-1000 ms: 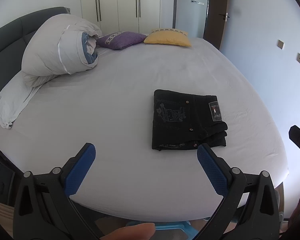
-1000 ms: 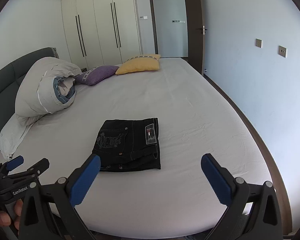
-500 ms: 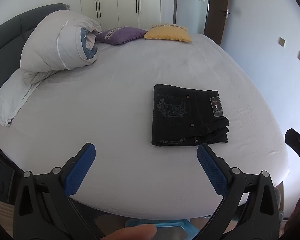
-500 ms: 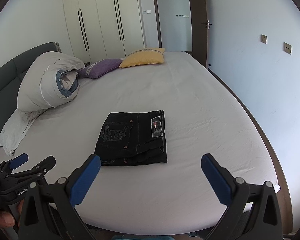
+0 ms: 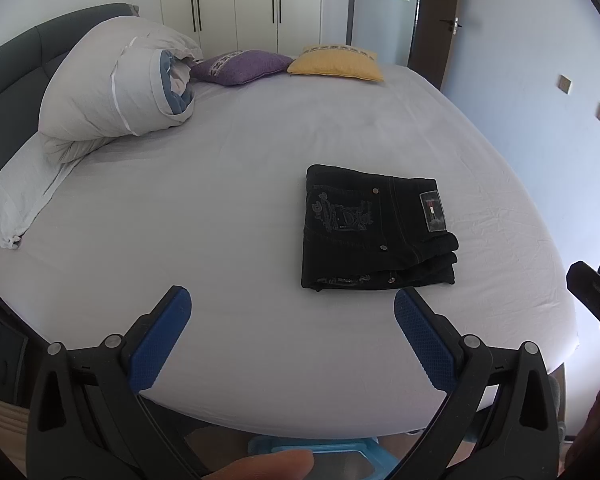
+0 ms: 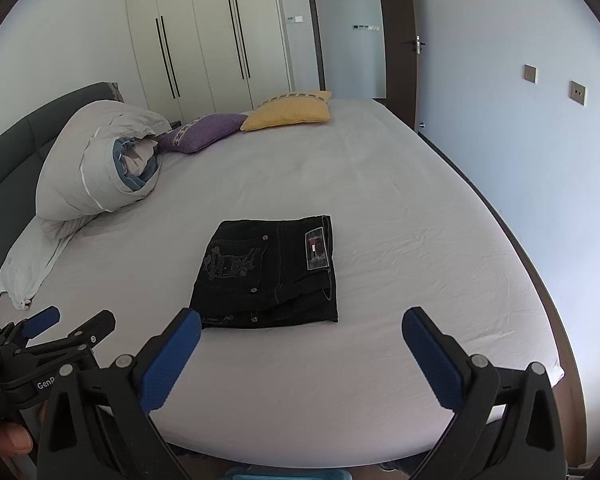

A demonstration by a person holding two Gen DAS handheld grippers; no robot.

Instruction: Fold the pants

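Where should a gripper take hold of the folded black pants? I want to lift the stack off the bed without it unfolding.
Probably best to grip the folded black pants at their near edge, coming in low from the foot of the bed. There the layers lie stacked and exposed, facing both open grippers, so one pinch could catch all of them. The right gripper sits almost in line with that edge.

A rolled duvet (image 5: 116, 88), purple cushion (image 5: 242, 66) and yellow cushion (image 5: 336, 63) lie on the bed (image 5: 240, 184).

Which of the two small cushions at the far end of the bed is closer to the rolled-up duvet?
The purple cushion: it lies right beside the rolled grey duvet, while the yellow cushion sits farther, toward the door.
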